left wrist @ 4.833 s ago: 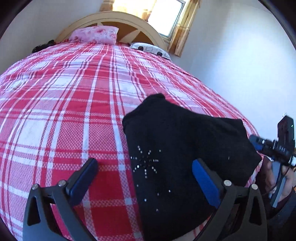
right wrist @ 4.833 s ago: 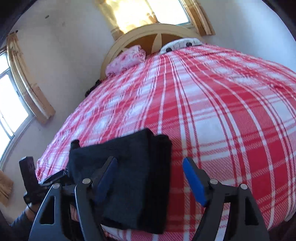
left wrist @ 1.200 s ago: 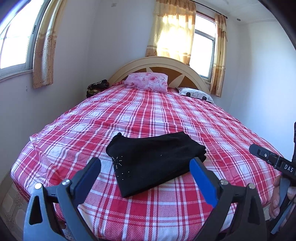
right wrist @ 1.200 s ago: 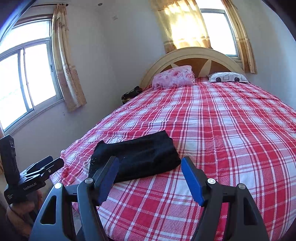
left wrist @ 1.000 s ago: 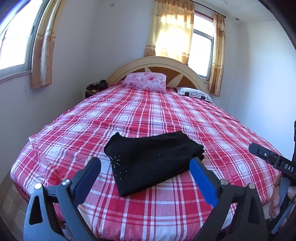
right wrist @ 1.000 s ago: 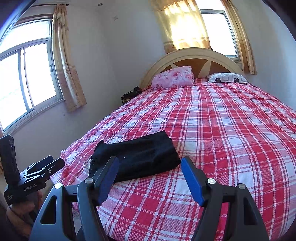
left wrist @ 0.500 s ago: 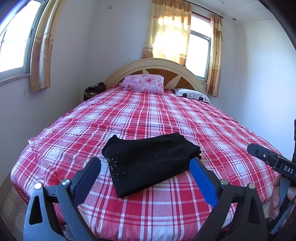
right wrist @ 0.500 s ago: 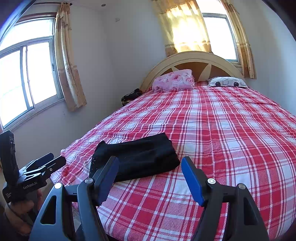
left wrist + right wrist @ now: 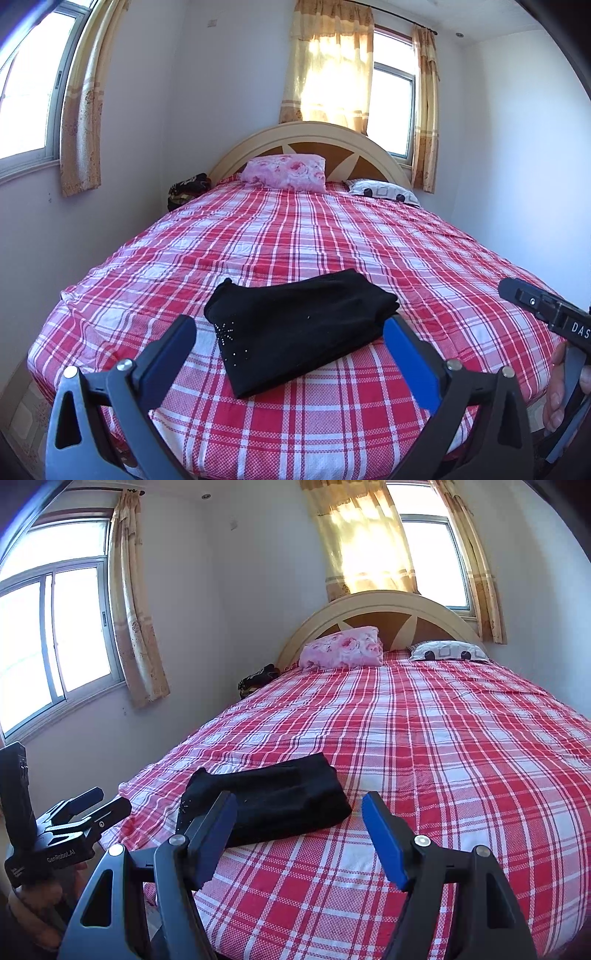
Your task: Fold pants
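Observation:
The black pants [image 9: 295, 325] lie folded in a compact rectangle near the foot of the bed, with small studs on the near left corner. They also show in the right wrist view [image 9: 273, 805]. My left gripper [image 9: 290, 332] is open and empty, held back from the bed, apart from the pants. My right gripper [image 9: 299, 805] is open and empty, also pulled back. The right gripper body shows at the right edge of the left wrist view [image 9: 546, 314]; the left gripper body shows at the lower left of the right wrist view [image 9: 66, 830].
The bed has a red and white plaid cover [image 9: 332, 240] and a curved headboard [image 9: 310, 136]. A pink pillow [image 9: 284, 177] and a white patterned pillow [image 9: 384, 192] lie at the head. A dark bundle [image 9: 188, 188] sits by the wall. Curtained windows stand behind and left.
Both grippers have drawn back and up from the folded pants, so the whole bed and room now show. The pants have not moved. Both grippers stay open.

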